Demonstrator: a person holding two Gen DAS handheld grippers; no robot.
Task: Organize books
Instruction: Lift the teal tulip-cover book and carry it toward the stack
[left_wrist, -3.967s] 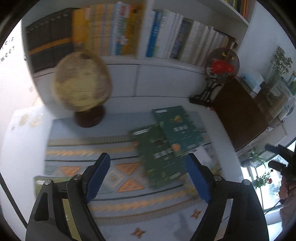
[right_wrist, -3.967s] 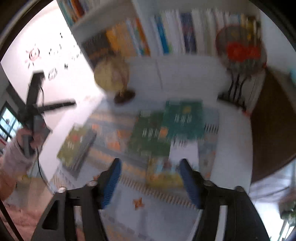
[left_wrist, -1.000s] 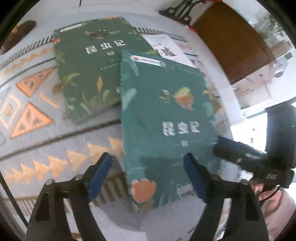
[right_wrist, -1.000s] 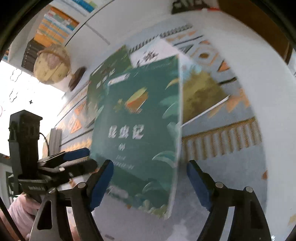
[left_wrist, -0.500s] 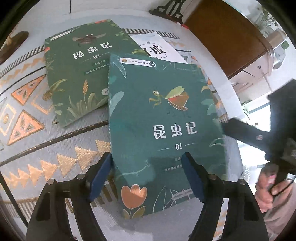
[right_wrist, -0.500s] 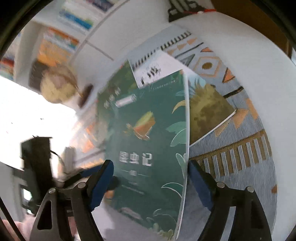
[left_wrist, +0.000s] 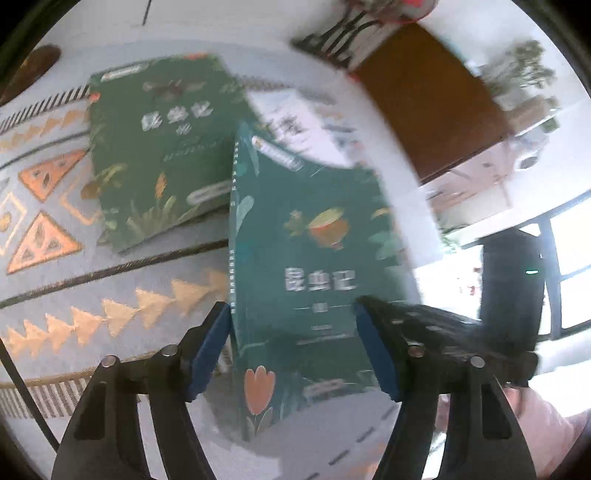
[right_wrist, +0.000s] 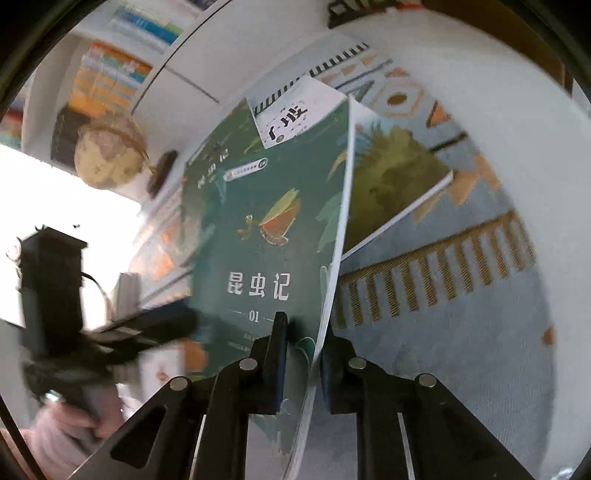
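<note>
Down at the near edge of the patterned rug (right_wrist: 461, 295), the right gripper (right_wrist: 301, 363) is closing and now pinches the teal book (right_wrist: 273, 236), which a second ago just sat between wide jaws. So it's picked and lifting off the tabletop, its thin glossy cover bowing. The left gripper (left_wrist: 293, 350) straddles it, narrowing, pads not clearly pressing. The second green book (left_wrist: 159, 147) lies flat nearby.
</note>
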